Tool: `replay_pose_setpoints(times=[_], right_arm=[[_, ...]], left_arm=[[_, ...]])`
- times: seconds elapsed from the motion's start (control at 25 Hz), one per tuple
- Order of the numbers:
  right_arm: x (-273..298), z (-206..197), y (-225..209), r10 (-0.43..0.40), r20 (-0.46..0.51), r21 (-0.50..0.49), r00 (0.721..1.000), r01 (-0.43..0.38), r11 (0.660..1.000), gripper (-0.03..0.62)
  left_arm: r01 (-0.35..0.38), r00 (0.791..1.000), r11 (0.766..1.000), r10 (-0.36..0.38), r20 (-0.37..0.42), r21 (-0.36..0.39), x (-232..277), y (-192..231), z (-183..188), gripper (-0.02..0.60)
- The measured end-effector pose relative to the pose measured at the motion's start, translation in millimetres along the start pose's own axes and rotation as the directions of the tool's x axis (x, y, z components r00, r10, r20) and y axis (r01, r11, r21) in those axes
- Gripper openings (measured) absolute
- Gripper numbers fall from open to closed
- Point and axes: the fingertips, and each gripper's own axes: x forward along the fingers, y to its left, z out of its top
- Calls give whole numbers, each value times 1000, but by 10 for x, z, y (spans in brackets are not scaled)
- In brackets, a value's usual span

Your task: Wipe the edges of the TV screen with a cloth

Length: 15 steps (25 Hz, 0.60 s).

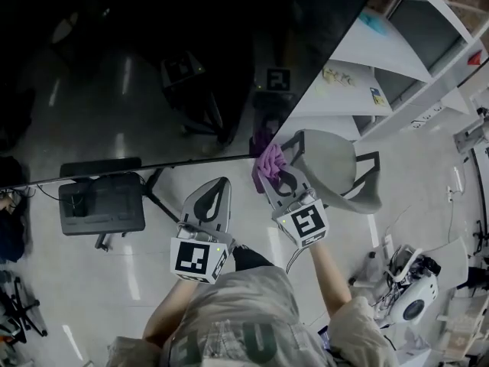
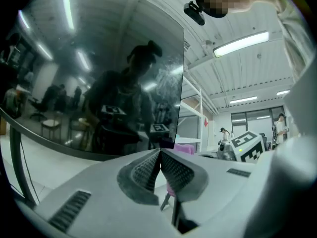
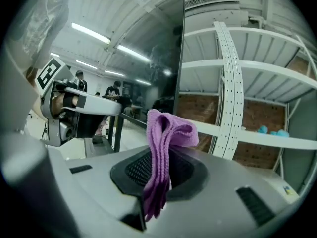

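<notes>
Wiping looked barely begun | right gripper (image 1: 280, 177) clamped cloth (image 1: 269, 160) at TV screen (image 1: 153, 67) corner | left gripper (image 1: 220, 183) closed, empty

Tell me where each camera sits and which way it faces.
Head view: on the person's head, looking steeply down at the TV screen corner; both forearms, left gripper and right gripper show.
Left gripper view: on the left gripper, facing the screen along its shut jaws; a sleeve shows at right.
Right gripper view: on the right gripper, facing the screen's side edge and shelves, jaws clamping the cloth; sleeve top left.
Shared: all three show screen and cloth.
</notes>
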Motion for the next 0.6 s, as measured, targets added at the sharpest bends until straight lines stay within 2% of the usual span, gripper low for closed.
replay_pose_setpoints(times=[0.24, 0.44, 0.6], right_arm=[[174, -154, 244, 60, -19, 71, 998, -59, 996, 54], [539, 42, 694, 169, -1, 40, 986, -169, 985, 54], [788, 209, 995, 186, 39, 57, 982, -188, 980, 54]], left_arm=[[-70, 998, 997, 70, -5, -20, -96, 237, -50, 15], [-176, 984, 984, 176, -1, -27, -362, 607, -45, 15], [-254, 967, 967, 255, 12, -25, -683, 877, 20, 15]])
